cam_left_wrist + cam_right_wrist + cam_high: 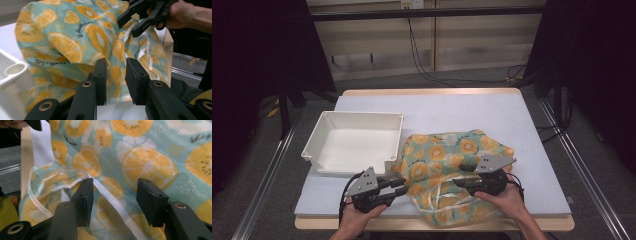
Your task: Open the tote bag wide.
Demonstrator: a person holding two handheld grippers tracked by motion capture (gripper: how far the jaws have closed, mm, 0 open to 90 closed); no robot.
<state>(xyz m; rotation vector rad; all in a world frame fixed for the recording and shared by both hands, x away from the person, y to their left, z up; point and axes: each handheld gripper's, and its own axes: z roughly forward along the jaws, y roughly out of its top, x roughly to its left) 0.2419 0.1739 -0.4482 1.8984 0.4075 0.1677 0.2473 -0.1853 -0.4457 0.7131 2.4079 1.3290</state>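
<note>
A drawstring cloth bag [447, 160], teal with orange and kiwi slices, lies rumpled on the front right of the white table [492, 112]. Its white cord [441, 194] loops near the front edge. My left gripper [405, 183] points right at the bag's left edge; in the left gripper view [116, 65] its jaws stand apart, with the cloth [65, 47] just past the tips. My right gripper [459, 176] points left over the bag's middle. In the right gripper view [113, 185] its jaws are wide apart and the white cord [110, 197] runs across the cloth [147, 165] between them.
An empty white plastic bin [353, 142] stands at the left of the table, and its corner [12, 71] sits close to my left gripper. The table's wooden front edge [532, 222] is just behind both hands. Cables cross the floor beyond the table.
</note>
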